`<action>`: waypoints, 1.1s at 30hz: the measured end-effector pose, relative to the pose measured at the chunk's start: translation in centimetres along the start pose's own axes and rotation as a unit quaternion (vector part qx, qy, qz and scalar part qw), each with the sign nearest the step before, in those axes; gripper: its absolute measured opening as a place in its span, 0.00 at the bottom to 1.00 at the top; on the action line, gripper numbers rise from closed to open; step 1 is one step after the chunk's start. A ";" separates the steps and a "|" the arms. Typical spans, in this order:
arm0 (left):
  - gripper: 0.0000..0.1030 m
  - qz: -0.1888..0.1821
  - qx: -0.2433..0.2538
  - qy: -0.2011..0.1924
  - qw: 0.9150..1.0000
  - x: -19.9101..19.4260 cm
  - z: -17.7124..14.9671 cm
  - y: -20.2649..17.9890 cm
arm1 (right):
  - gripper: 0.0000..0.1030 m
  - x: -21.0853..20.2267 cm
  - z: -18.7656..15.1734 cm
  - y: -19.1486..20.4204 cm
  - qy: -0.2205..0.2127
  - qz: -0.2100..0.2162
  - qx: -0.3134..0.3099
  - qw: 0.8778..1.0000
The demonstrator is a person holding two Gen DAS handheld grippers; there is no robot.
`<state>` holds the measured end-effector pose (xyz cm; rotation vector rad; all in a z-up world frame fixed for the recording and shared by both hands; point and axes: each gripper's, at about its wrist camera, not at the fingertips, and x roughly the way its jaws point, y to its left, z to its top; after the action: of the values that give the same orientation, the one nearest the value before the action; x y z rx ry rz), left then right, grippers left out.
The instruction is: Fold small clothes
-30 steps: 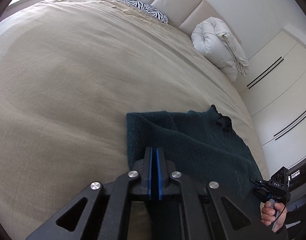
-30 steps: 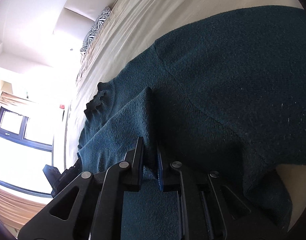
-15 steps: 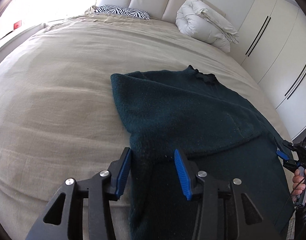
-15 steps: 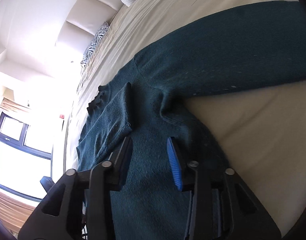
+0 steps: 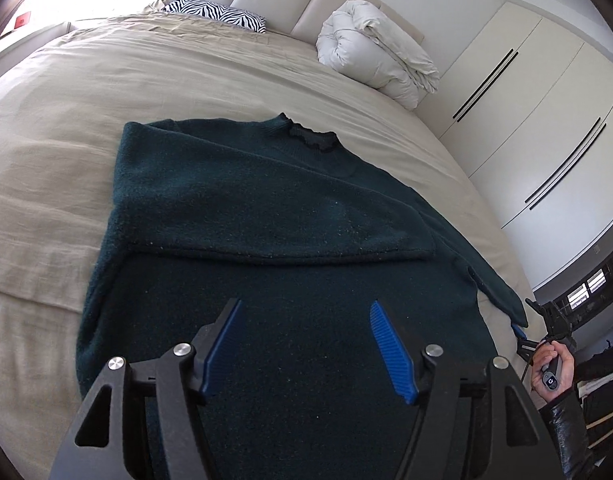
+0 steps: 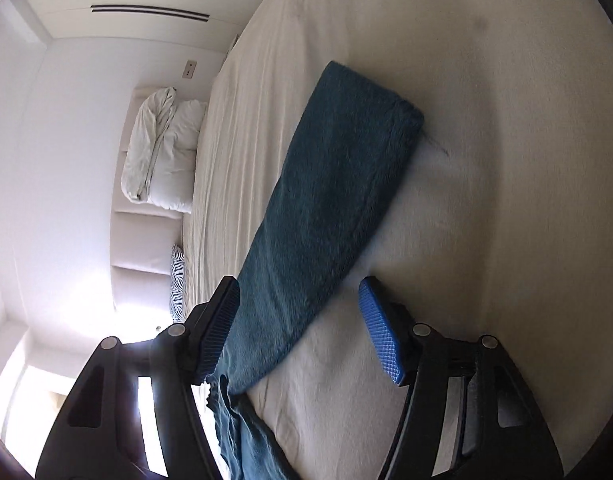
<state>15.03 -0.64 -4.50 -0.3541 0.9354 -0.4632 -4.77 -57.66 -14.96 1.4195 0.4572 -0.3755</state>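
A dark teal knitted sweater lies flat on the beige bed, collar toward the headboard. One sleeve is folded across the chest. My left gripper is open and empty, hovering above the sweater's lower body. The other sleeve stretches out over the bed in the right wrist view. My right gripper is open and empty just above that sleeve near its shoulder end. The right gripper also shows in the left wrist view at the far right, held by a hand.
The bed has a beige cover. A rolled white duvet and a zebra pillow lie by the headboard. White wardrobe doors stand to the right of the bed.
Both grippers were shut on the sweater a second ago. They have opened, let go of the cloth and pulled back. The right gripper has swung toward the outstretched sleeve.
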 end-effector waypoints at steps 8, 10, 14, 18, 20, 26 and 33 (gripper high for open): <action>0.67 -0.020 -0.039 0.013 0.999 1.3 0.4 0.2 | 0.09 -0.4 7.5 -1.8 -0.046 -0.046 0.013 0.998; 0.67 -0.026 -0.052 0.012 0.998 1.3 0.8 0.8 | 0.07 -0.4 7.6 -0.1 -0.047 -0.065 -0.024 0.996; 0.72 -0.043 -0.070 0.000 0.997 1.0 2.0 1.4 | 0.07 -1.0 4.9 7.8 -0.047 -0.066 -0.159 0.984; 0.80 -0.067 -0.082 -0.012 0.994 0.8 3.6 1.3 | 0.07 1.0 -3.5 18.0 -0.003 -0.053 -0.338 0.940; 0.82 -0.084 -0.094 -0.013 0.992 1.1 4.2 1.4 | 0.07 3.0 -10.5 22.3 0.026 -0.047 -0.434 0.899; 0.85 -0.133 -0.138 -0.003 0.981 2.4 4.5 2.4 | 0.07 8.4 -31.4 26.0 0.121 -0.031 -0.616 0.778; 0.87 -0.163 -0.195 0.051 0.966 6.5 3.6 3.6 | 0.12 12.9 -41.2 19.8 0.211 -0.063 -0.632 0.743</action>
<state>22.16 -0.66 -8.67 -0.8576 1.0745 -0.6022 13.08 -14.16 -8.46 0.0954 0.9429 0.1958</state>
